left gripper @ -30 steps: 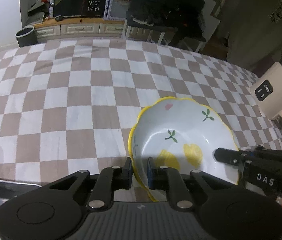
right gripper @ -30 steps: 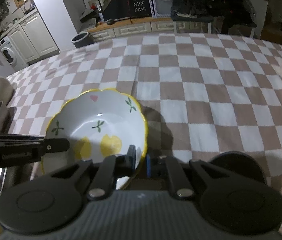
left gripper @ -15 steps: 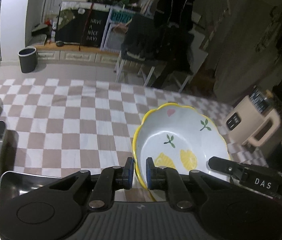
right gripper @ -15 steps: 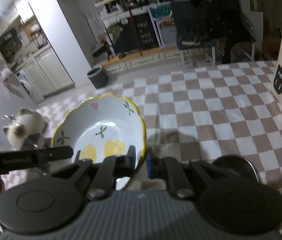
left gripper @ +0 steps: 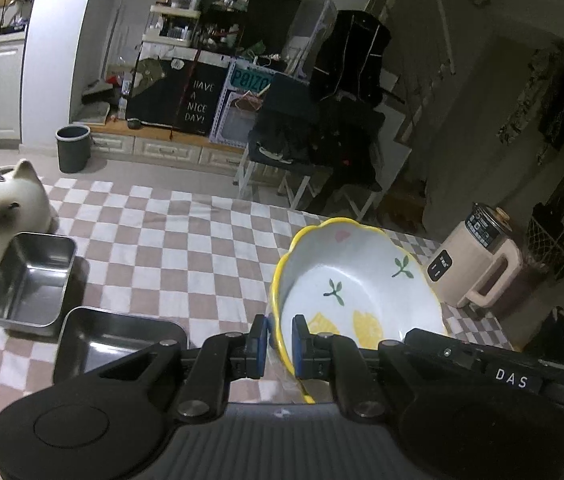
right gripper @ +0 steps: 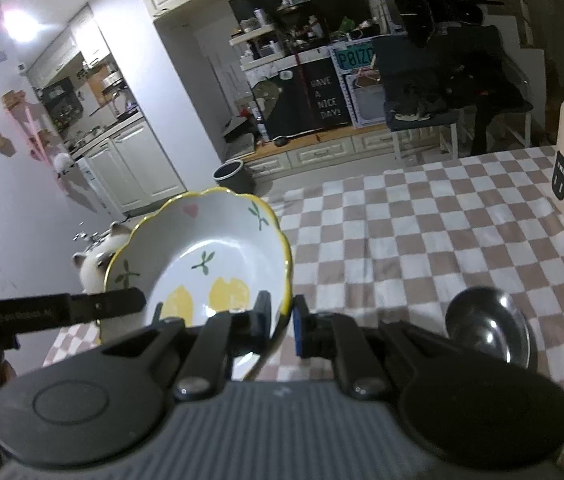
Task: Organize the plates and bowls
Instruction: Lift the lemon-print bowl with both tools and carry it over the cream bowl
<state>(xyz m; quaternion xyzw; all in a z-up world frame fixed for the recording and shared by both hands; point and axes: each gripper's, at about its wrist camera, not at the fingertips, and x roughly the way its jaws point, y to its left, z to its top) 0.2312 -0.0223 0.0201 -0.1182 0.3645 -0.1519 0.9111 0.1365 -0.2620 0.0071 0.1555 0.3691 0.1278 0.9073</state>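
The white scalloped ceramic bowl with a yellow rim and lemon-and-leaf pattern (left gripper: 356, 280) is held in the air above the brown-and-white checked tablecloth (left gripper: 186, 248), pinched at two places on its rim and tipped so its inside faces both cameras.

From the left wrist view, going left to right: a cream cat-shaped ceramic jar (left gripper: 0, 216) stands at the far left of the table, with a small rectangular steel tin (left gripper: 30, 284) just in front of it and a larger dark rectangular tray (left gripper: 118, 338) nearer the camera. The left gripper (left gripper: 280, 346) is clenched on the bowl's near left rim, one pad inside and one outside. The right gripper's black arm reaches in from the lower right. A beige electric kettle with a handle (left gripper: 476, 264) stands at the table's right edge.

From the right wrist view, the right gripper (right gripper: 280, 330) is clamped on the bowl's right rim. To its right a round shiny steel bowl (right gripper: 490, 330) sits on the cloth.
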